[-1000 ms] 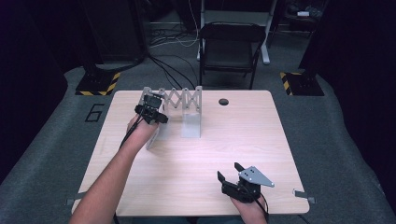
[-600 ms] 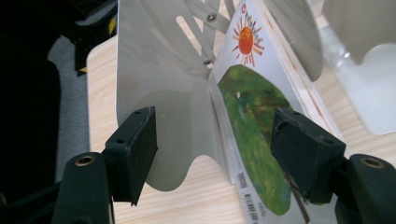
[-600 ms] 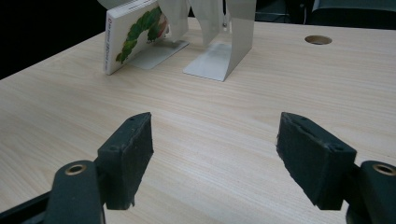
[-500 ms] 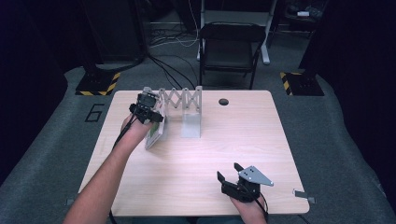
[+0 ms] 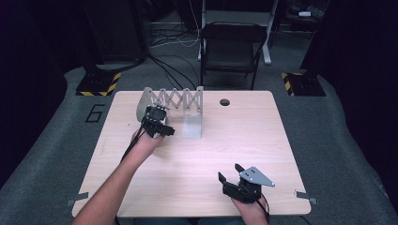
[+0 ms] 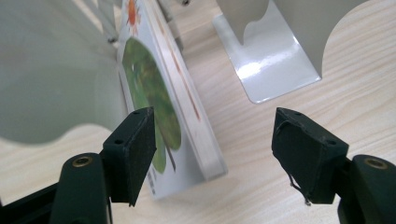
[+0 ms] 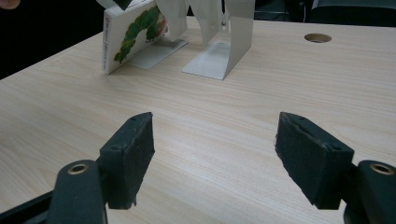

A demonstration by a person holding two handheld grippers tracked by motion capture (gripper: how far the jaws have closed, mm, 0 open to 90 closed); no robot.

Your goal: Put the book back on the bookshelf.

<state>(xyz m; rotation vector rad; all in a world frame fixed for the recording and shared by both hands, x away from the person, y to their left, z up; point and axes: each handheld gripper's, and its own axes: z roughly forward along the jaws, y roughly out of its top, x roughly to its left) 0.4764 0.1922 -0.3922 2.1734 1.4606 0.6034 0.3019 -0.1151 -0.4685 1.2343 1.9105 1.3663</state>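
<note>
Dark room, wooden table being seen mid frame. Picture book being leaned against white rack, upper left. Left gripper being held wide beside book, nothing gripped. Right gripper being held wide, empty, lower right. Book probably placed; pulling away left.

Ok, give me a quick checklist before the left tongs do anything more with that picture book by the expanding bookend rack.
1. Left tongs open: ok, jaws spread wide.
2. Picture book free of the tongs: ok, neither pad touches it.
3. Book standing in the rack: not ok, it leans tilted against the left bookend.
4. Right bookend apart from the book: ok, bare table lies between them.
5. Right tongs out of the way: ok, open over the near table edge.
6. Book fully on the left bookend's base plate: cannot tell.
</note>
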